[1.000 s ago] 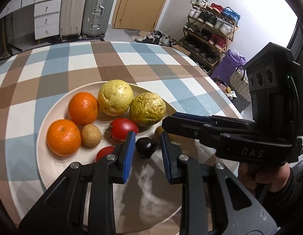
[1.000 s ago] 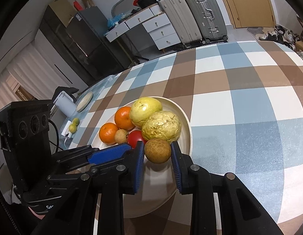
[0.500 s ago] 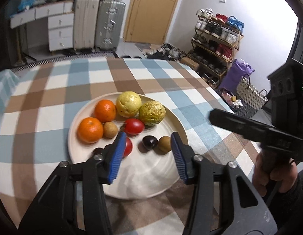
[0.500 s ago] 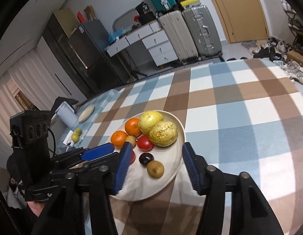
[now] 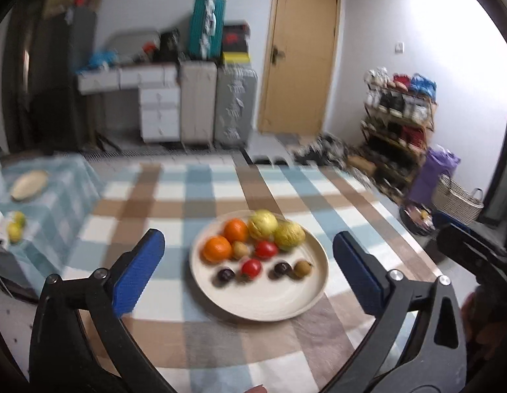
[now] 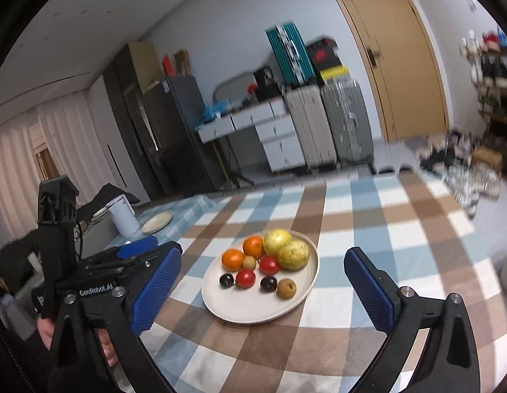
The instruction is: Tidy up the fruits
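Note:
A cream plate (image 5: 263,304) (image 6: 253,311) sits on the checked tablecloth. It holds two oranges (image 5: 217,248) (image 6: 233,259), two yellow fruits (image 5: 288,235) (image 6: 293,254), two tomatoes (image 5: 251,267) (image 6: 245,277), two dark plums (image 5: 282,269) (image 6: 268,283) and small brown fruits (image 5: 302,268) (image 6: 286,288). My left gripper (image 5: 248,270) is open and empty, held back above the plate's near side. My right gripper (image 6: 263,286) is open and empty, also pulled back from the plate. The left gripper also shows at the left of the right wrist view (image 6: 135,252).
The checked table (image 5: 220,337) extends around the plate. A side surface at the left carries a small plate (image 5: 28,184), green-yellow fruits (image 5: 14,227) and a white jug (image 6: 124,217). Suitcases (image 6: 325,127), drawers, a door and a shoe rack (image 5: 397,121) stand behind.
Both grippers opened wide, let go of the plum and the brown fruit on the plate, and drew back and up. The plate now looks smaller and farther away.

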Demonstrator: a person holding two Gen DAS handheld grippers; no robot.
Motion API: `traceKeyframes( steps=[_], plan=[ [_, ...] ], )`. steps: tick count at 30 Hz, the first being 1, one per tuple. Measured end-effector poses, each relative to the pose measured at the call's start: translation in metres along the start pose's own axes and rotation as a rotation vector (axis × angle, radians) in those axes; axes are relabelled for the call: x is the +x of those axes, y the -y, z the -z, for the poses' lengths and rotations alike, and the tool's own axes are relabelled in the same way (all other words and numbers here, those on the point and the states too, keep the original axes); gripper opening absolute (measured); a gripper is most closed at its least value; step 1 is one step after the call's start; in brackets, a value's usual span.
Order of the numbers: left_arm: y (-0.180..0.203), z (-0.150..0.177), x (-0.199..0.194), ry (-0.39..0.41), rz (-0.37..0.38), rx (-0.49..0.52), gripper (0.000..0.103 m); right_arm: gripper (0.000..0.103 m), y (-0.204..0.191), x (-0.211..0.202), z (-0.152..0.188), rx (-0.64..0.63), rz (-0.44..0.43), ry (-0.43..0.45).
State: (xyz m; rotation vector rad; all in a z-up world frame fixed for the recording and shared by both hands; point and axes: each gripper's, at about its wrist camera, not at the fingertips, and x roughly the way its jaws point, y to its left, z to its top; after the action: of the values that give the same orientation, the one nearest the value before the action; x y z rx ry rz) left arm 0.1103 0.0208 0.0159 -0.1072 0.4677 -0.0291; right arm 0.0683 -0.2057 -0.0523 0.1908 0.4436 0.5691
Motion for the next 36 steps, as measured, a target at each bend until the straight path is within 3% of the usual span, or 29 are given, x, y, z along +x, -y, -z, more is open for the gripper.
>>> traceKeyframes(
  steps=[5, 9, 14, 22, 36],
  plan=[
    [0.003, 0.002, -0.039, 0.107, -0.046, 0.043, 0.103, 0.103, -0.023, -0.028, 0.005, -0.076, 0.053, 0.116],
    [0.005, 0.008, -0.064, 0.161, -0.054, 0.052, 0.103, 0.103, -0.038, -0.048, 0.011, -0.151, 0.097, 0.230],
    [0.005, 0.020, -0.090, 0.216, -0.047, 0.042, 0.103, 0.103, -0.052, -0.056, 0.014, -0.213, 0.123, 0.310],
    [-0.010, 0.040, -0.099, 0.253, -0.091, -0.029, 0.103, 0.103, -0.065, -0.057, 0.030, -0.291, 0.147, 0.341],
    [-0.026, 0.075, -0.066, 0.210, -0.135, 0.011, 0.103, 0.103, -0.043, -0.052, 0.058, -0.241, 0.165, 0.286]
  ],
)
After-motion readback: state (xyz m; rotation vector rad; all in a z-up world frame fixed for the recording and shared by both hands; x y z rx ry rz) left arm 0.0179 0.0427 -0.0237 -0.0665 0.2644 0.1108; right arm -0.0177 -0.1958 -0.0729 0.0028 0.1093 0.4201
